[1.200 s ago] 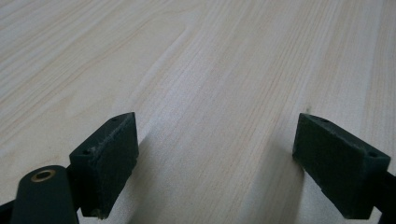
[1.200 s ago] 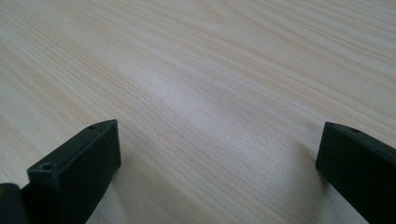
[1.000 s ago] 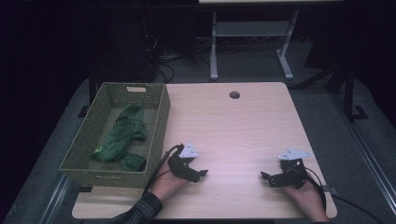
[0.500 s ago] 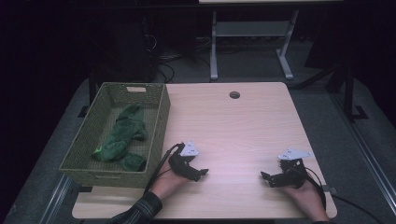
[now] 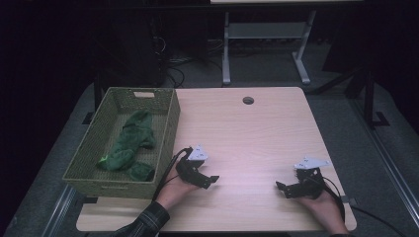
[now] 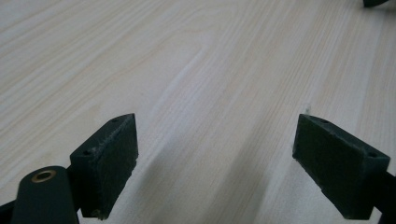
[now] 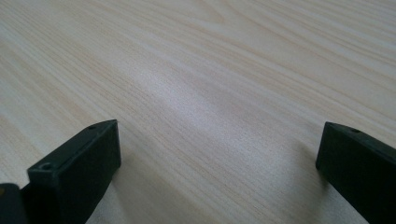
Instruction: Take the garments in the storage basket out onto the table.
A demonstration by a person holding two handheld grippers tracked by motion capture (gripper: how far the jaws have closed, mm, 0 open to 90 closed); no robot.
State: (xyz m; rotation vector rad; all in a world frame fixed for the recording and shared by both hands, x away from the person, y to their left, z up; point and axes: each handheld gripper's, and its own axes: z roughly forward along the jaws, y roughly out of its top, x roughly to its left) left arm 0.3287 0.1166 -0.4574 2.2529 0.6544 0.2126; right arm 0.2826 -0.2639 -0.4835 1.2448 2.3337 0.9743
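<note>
Green cloth (image 5: 129, 144) lies bunched inside a woven olive basket (image 5: 168, 129) at the table's left edge. My left gripper (image 5: 211, 180) rests low over the wooden table (image 5: 247, 133) just right of the basket, open, with bare wood between its pads (image 6: 112, 158). Near the front right corner my right gripper (image 5: 281, 188) is open too, close over the wood, and nothing sits between its pads (image 7: 81, 163). The two grippers point toward each other.
A round cable hole (image 5: 248, 100) sits near the table's far edge. Behind the table stands a grey metal frame (image 5: 267, 34) on a dark floor with cables (image 5: 173, 74). The basket's right wall is close to my left hand.
</note>
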